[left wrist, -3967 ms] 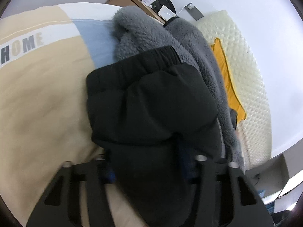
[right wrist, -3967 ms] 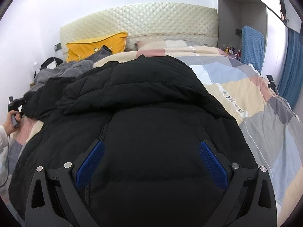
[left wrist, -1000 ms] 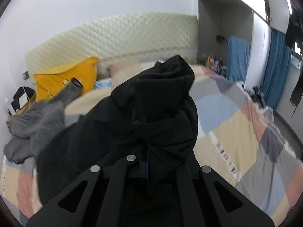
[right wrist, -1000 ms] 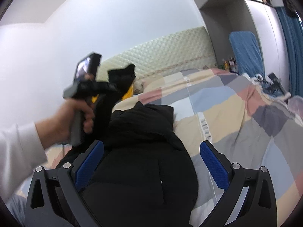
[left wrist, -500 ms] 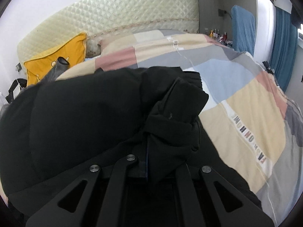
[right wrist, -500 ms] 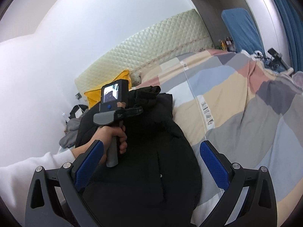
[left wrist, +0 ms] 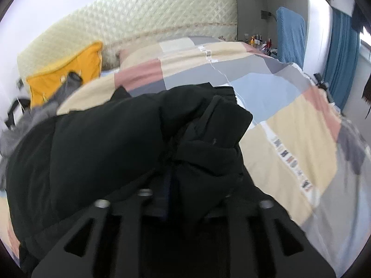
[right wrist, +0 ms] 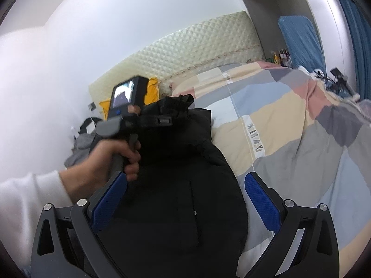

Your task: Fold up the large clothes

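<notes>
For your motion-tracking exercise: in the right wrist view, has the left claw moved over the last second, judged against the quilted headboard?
Yes. The left claw, shut on the black jacket, has come down: earlier it stood level with the headboard; now it sits below it, over the bed.

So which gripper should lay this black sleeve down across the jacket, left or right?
Left. The left gripper is already shut on a bunched part of the black jacket and sits over its body. The right gripper is open, holding nothing, near the jacket's lower part on the patchwork duvet.
</notes>
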Action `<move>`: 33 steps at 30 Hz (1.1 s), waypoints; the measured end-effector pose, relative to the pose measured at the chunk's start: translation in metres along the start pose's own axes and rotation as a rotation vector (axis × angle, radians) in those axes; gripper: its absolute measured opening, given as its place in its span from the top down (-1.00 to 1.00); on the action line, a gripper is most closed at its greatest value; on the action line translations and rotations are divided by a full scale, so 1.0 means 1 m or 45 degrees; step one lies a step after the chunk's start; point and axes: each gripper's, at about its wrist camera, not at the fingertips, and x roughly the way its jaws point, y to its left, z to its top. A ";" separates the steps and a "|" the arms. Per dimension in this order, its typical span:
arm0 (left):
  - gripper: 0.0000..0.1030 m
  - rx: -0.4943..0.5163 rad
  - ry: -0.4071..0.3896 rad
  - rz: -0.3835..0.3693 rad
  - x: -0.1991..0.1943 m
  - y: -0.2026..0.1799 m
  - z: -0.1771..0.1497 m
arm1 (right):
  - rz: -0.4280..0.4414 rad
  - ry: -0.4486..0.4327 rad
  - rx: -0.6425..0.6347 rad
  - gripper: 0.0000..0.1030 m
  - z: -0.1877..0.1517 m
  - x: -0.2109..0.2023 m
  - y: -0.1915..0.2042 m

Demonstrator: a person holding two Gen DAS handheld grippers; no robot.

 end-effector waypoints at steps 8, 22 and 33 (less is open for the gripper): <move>-0.57 -0.072 -0.122 -0.075 -0.065 0.031 -0.004 | -0.013 0.010 -0.043 -0.99 -0.004 0.000 0.013; -0.59 -0.210 -0.138 0.051 -0.174 0.162 -0.071 | -0.043 0.004 -0.141 -0.99 -0.005 0.004 0.046; -0.60 -0.370 -0.053 0.170 -0.159 0.251 -0.153 | -0.044 0.031 -0.229 -0.99 -0.012 0.006 0.082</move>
